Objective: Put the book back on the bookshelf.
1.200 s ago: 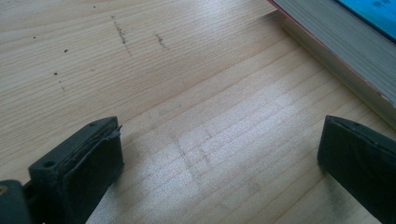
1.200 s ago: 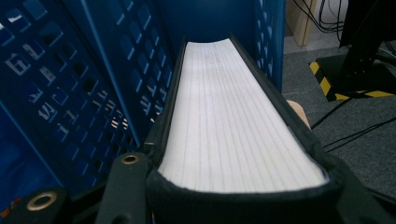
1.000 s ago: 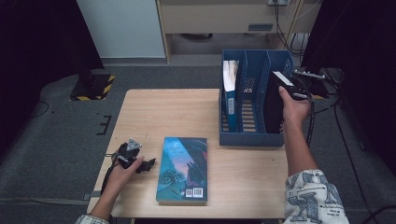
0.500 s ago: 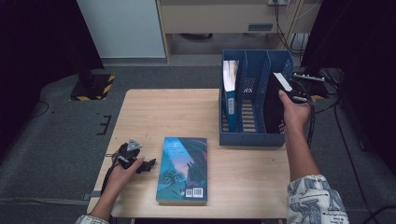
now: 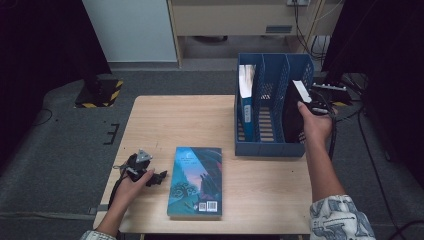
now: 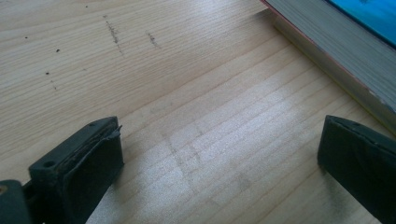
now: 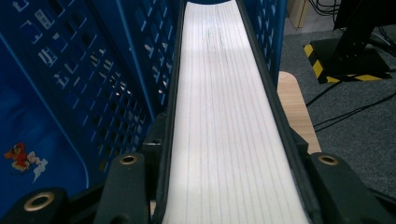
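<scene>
A black-covered book (image 5: 291, 112) stands on end in the rightmost compartment of a blue file rack (image 5: 270, 146), at about two o'clock on the wooden table (image 5: 185, 120). The right gripper (image 5: 314, 102) is clamped across the book's thickness, its jaws pressing both covers with the white page edges (image 7: 229, 126) running away between them. The volume looks thick, stiff and fairly heavy; the covers appear smooth, so a firm hold across the closed block, near the middle of its edge, seems the safest way to keep it from tipping or sliding. A blue-spined book (image 5: 246, 95) stands in the rack's leftmost compartment. At six o'clock a teal paperback (image 5: 196, 180) lies flat. Just beside it, at eight o'clock, the left gripper (image 5: 150, 176) rests on the tabletop, jaws wide apart and empty.
</scene>
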Tool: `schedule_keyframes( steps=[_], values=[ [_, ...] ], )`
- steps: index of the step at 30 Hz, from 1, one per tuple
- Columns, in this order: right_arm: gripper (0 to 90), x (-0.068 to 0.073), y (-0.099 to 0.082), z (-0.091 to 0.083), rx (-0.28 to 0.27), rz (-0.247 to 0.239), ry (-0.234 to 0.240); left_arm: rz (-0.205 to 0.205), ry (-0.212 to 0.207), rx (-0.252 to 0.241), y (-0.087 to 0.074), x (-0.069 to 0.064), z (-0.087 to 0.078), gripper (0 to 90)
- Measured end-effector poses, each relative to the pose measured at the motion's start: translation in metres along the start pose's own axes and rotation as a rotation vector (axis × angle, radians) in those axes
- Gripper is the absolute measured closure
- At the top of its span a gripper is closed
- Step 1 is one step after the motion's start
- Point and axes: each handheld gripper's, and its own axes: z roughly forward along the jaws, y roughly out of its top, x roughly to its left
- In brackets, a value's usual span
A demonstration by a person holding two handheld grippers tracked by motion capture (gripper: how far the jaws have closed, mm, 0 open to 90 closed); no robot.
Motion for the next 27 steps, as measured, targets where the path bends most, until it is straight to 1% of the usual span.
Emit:
schedule_keyframes(
  steps=[5, 10, 15, 18, 25, 27],
  values=[
    [51.4, 0.0006, -0.004, -0.0029, 0.006, -0.008, 0.002, 0.0, 0.0, 0.0, 0.0, 0.0, 0.0, 0.0],
    [50.6, 0.0014, -0.0083, -0.0053, 0.0, -0.011, 0.006, 0.0, 0.0, 0.0, 0.0, 0.0, 0.0, 0.0],
    [48.5, 0.0035, -0.0082, -0.0052, -0.003, 0.014, 0.014, 0.0, 0.0, 0.0, -0.0001, -0.0001, 0.0, 0.0],
    [47.8, 0.0047, -0.0075, -0.0044, -0.004, 0.013, 0.02, 0.0, 0.0, 0.0, -0.0001, -0.0001, 0.0, 0.0],
    [45.4, 0.0077, -0.0047, -0.0018, 0.0, 0.035, 0.025, 0.001, -0.001, 0.0, -0.0001, -0.0002, -0.0001, 0.0],
    [44.9, 0.0084, -0.0037, -0.0006, 0.001, 0.031, 0.028, 0.002, -0.001, 0.001, -0.0001, -0.0002, -0.0001, 0.0]
  ],
)
